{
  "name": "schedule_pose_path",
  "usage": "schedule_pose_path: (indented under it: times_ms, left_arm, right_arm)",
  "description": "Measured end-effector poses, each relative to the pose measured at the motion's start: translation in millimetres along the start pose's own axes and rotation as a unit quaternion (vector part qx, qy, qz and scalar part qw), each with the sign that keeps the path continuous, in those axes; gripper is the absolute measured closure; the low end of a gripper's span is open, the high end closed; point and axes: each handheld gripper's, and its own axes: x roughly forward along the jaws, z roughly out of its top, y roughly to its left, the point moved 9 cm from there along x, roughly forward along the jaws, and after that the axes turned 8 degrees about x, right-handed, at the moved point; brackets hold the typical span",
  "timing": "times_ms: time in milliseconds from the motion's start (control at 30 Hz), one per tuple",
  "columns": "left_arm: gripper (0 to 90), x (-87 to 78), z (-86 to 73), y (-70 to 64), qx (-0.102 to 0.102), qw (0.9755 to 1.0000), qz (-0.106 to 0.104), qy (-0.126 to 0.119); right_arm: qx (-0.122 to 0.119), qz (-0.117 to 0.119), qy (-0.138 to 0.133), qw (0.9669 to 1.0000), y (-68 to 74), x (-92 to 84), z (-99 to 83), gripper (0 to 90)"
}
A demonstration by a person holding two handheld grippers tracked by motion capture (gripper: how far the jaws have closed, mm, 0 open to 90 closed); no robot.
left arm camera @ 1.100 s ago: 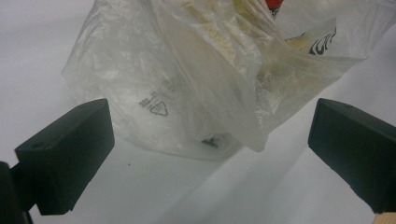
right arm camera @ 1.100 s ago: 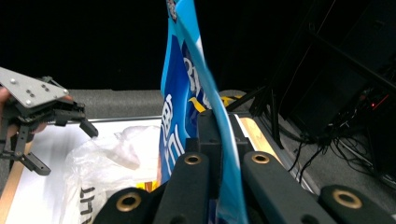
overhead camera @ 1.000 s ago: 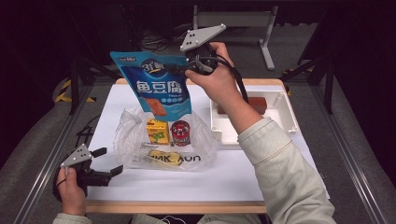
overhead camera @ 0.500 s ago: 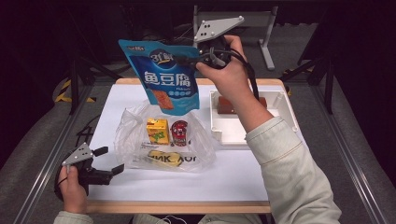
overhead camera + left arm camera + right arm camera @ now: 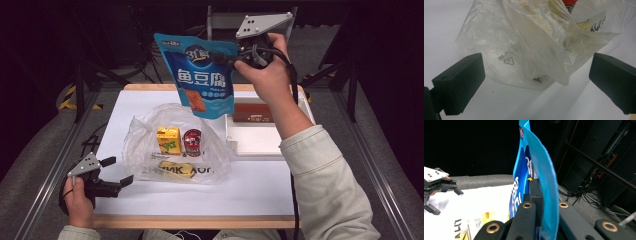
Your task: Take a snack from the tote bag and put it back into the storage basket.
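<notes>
Two grippers: right gripper fingers clamp the blue pouch; left gripper fingers gape before the plastic bag.

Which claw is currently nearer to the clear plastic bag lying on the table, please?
Left. The left claw sits open just beside the clear plastic bag, facing its edge; the right claw is raised above the table's far side, shut on the blue pouch.

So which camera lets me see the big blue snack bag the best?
The high view. There the blue snack bag faces the camera, so its whole printed front shows, hanging above the table from the right hand-held gripper. The right gripper view catches the bag edge-on, pinched between its jaws.
</notes>
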Motion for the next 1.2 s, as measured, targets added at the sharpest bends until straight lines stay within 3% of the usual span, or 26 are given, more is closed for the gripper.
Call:
schedule_pose_path:
  times_ms: [567,1200]
  left_arm:
    - [0.9,-0.2,-0.5,0.9,-0.003,1.0000,0.004,0.000]
    - [1.0,1.0,-1.6,1.0,-0.006,1.0000,0.002,0.002]
  right_arm:
    - [0.011,-0.044,0.015,0.9989,-34.0,-47.5,-19.3,89.9]
    - [0.039,-0.075,0.020,0.9963,-67.9,-78.2,-43.1,89.9]
